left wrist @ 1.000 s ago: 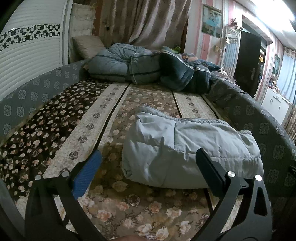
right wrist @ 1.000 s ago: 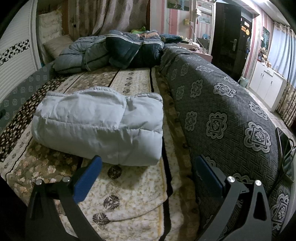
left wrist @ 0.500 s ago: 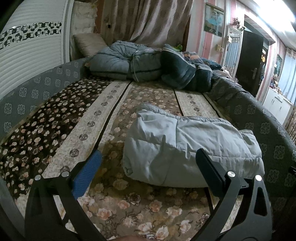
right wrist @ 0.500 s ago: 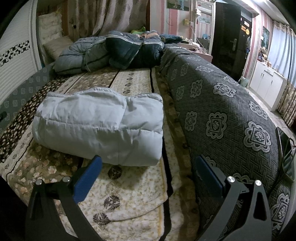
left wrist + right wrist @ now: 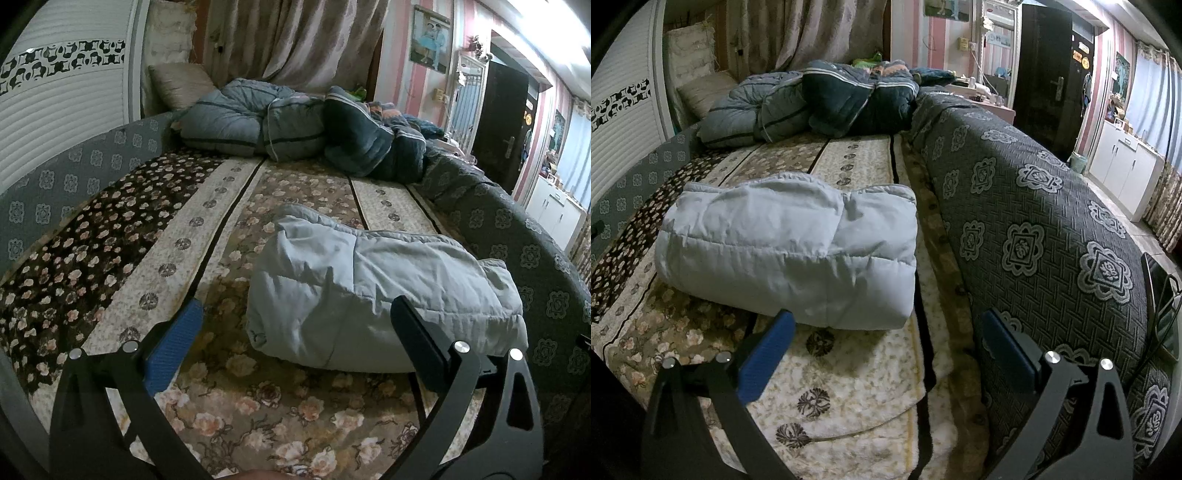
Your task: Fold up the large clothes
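Bedspread [image 5: 229,398] plush, floral, striped, fills lower frame | padded coat [image 5: 373,291] pale blue, quilted, folded into puffy bundle, centre-right | left gripper [image 5: 295,314] fingers spread, empty | right gripper [image 5: 886,317] spread, empty, bottom edge

1. Your left gripper [image 5: 293,325] has tipped down slightly over the last second: the folded pale blue jacket [image 5: 384,295] and the heaped quilts [image 5: 295,125] at the head of the bed now sit lower in its view.
2. Your right gripper [image 5: 886,338] has shifted only faintly, perhaps a touch back; the jacket [image 5: 790,251] sits marginally lower in its view.
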`<action>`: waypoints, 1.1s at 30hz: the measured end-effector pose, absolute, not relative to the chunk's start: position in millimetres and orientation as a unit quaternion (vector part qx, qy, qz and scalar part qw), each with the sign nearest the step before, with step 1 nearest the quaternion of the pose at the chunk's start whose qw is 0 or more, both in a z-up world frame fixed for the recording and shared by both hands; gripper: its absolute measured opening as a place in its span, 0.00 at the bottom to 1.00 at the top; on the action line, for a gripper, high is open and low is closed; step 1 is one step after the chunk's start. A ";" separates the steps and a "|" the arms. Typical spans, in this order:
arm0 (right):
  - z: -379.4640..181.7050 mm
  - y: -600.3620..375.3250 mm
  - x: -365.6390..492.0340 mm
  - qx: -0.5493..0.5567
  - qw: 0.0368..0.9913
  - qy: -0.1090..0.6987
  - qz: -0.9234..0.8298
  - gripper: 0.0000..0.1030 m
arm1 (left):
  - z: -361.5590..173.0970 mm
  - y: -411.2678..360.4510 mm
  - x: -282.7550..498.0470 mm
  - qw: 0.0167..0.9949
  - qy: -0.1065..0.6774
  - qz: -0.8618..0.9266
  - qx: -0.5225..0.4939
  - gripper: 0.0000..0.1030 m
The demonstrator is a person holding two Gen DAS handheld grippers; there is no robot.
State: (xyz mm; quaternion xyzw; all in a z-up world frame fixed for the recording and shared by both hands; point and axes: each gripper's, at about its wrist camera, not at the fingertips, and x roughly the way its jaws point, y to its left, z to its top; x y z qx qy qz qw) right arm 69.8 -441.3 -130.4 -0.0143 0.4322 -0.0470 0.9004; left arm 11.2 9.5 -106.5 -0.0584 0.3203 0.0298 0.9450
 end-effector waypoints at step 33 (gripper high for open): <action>-131.7 -445.1 68.0 -0.018 0.900 0.433 -0.042 0.98 | -108.4 11.3 9.1 0.943 0.325 0.030 -0.066 0.97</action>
